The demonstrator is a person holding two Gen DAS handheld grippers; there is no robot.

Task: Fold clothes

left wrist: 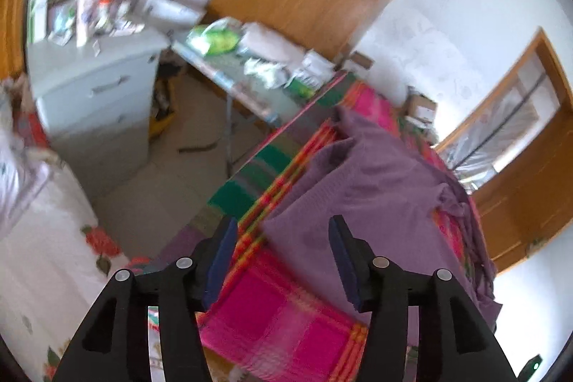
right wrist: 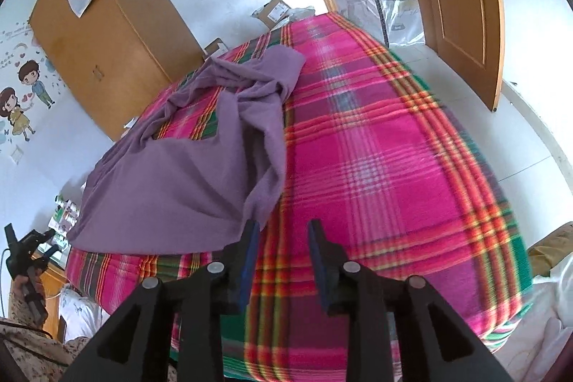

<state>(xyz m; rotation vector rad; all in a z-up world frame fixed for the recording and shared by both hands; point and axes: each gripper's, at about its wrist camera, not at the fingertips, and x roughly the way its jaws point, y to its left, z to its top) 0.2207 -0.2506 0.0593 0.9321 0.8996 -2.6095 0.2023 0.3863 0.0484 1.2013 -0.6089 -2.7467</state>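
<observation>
While both tools hover above the bed (right wrist: 394,167), we see the purple garment (right wrist: 186,174) lying loose on the pink plaid blanket (right wrist: 376,138), in the centre-left of the right wrist view and the centre-right of the left wrist view. The left gripper (left wrist: 283,260) has its jaws well apart with nothing between them; beyond them, at lower centre of its frame, lie the garment's near edge and the blanket. The right gripper (right wrist: 281,260) also has its jaws apart, more narrowly, and empty; the garment's lower right corner lies just beside the left jaw at the centre of that frame, but we cannot tell whether it touches. Neither tool grips cloth.

The garment's near portion is spread flat and broad, while its far portion, toward the upper centre of the right wrist view, is bunched and twisted, with one strip trailing toward the wooden wardrobe (right wrist: 107,34). We judge that the flat part was laid so as to give a clean base for a fold, and that the open jaws mark a pause between grasps. The crumpled far end would, in our judgement, need straightening next. A cluttered counter (left wrist: 243,74) and a white drawer unit (left wrist: 96,88) occupy the upper left of the left wrist view, well apart from the work.
</observation>
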